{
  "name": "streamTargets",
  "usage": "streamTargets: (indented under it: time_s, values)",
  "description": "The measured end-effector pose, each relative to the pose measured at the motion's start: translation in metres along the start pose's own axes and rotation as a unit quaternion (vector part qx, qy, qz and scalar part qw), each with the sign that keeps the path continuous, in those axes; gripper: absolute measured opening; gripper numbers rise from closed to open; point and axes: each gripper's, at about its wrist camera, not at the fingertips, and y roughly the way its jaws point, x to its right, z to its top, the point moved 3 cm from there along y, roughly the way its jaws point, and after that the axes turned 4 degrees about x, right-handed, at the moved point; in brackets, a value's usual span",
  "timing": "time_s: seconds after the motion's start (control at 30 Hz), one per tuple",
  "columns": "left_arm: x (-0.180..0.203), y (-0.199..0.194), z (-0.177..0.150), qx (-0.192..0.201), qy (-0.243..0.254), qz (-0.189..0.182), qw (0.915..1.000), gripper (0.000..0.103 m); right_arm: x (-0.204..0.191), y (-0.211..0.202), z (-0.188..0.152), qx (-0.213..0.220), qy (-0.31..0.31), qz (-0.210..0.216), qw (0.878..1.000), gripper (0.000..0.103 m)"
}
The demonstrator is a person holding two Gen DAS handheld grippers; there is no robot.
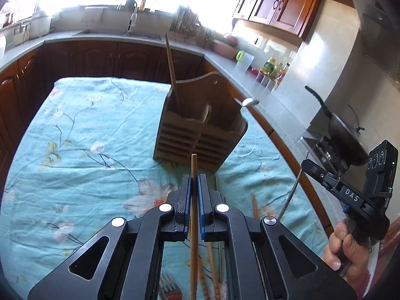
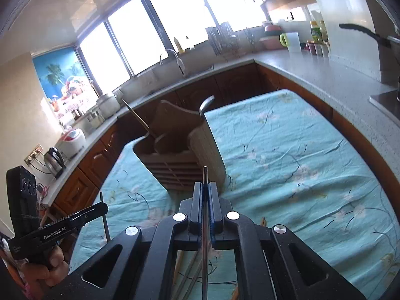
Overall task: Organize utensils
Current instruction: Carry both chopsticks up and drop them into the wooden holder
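Note:
A wooden utensil holder (image 1: 197,132) stands on the table with the teal floral cloth (image 1: 82,130). A wooden chopstick (image 1: 172,75) leans in its left slot and a metal spoon (image 1: 246,103) in its right. My left gripper (image 1: 194,178) is shut on a wooden chopstick (image 1: 193,165), its tip just short of the holder. My right gripper (image 2: 205,186) is shut on a thin metal chopstick (image 2: 205,175), near the holder (image 2: 180,157). The right gripper also shows in the left wrist view (image 1: 310,165), with the metal stick (image 1: 290,195) hanging down.
Loose wooden chopsticks (image 1: 254,207) and a fork (image 1: 170,287) lie on the cloth under my grippers. A grey counter (image 1: 275,115) with dark cabinets rings the table. A wok (image 1: 342,135) sits on the stove at right. A sink and faucet (image 2: 175,60) are at the back.

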Motion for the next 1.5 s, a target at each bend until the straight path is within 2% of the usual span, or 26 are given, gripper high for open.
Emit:
streamTargets:
  time_s: [0.33,0.73,0.9,1.03,1.27,1.4,1.5]
  values:
    - [-0.004,-0.040,0.026,0.056,-0.003,-0.001,0.9984,0.004,-0.008,-0.035,0.030,0.055,-0.009,0.009,0.998,0.004]
    - [-0.008,-0.053,0.048,0.092,-0.009,0.002,0.9957,0.004,-0.018,-0.037,0.046,0.074,-0.018,0.017,0.997,0.004]
    - [-0.007,-0.059,0.070,0.120,-0.007,0.001,0.9927,0.004,-0.023,-0.038,0.058,0.087,-0.023,0.023,0.996,0.004]
    - [-0.006,-0.063,0.098,0.153,-0.002,0.007,0.9882,0.004,-0.030,-0.040,0.081,0.113,-0.029,0.025,0.993,0.004]
    - [-0.008,-0.054,0.152,0.207,-0.007,0.021,0.9780,0.004,-0.041,-0.030,0.128,0.160,-0.036,0.022,0.986,0.004]
    - [-0.012,-0.035,0.176,0.222,-0.016,0.027,0.9745,0.004,-0.045,-0.011,0.143,0.168,-0.043,0.015,0.985,0.004]
    - [-0.020,-0.015,0.182,0.224,-0.028,0.033,0.9736,0.004,-0.044,0.007,0.145,0.164,-0.047,0.006,0.985,0.004]
